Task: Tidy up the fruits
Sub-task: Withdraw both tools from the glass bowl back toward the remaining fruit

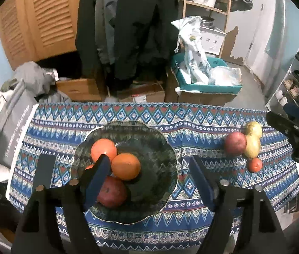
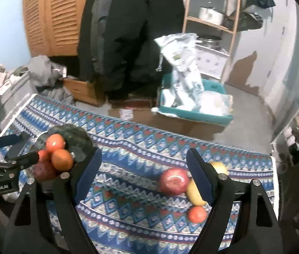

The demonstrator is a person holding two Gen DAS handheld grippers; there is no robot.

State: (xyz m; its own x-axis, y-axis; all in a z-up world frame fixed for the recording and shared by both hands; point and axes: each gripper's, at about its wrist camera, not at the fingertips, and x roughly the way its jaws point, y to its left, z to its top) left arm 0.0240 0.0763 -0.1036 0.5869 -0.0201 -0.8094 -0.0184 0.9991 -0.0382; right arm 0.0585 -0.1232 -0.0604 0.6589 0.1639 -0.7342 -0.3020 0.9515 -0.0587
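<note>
A dark green glass bowl sits on the patterned cloth and holds two oranges, a red apple and a smaller orange fruit partly hidden behind a finger. My left gripper is open above the bowl, empty. To the right on the cloth lie a red apple, two yellow fruits and a small orange fruit. My right gripper is open and empty above the cloth, with the red apple, yellow fruits and small orange fruit by its right finger. The bowl is at its left.
The table's far edge drops to a cluttered floor with cardboard boxes, a teal bin of plastic bags and hanging coats. A grey bag and cloths lie at the table's left end. A shelf rack stands right.
</note>
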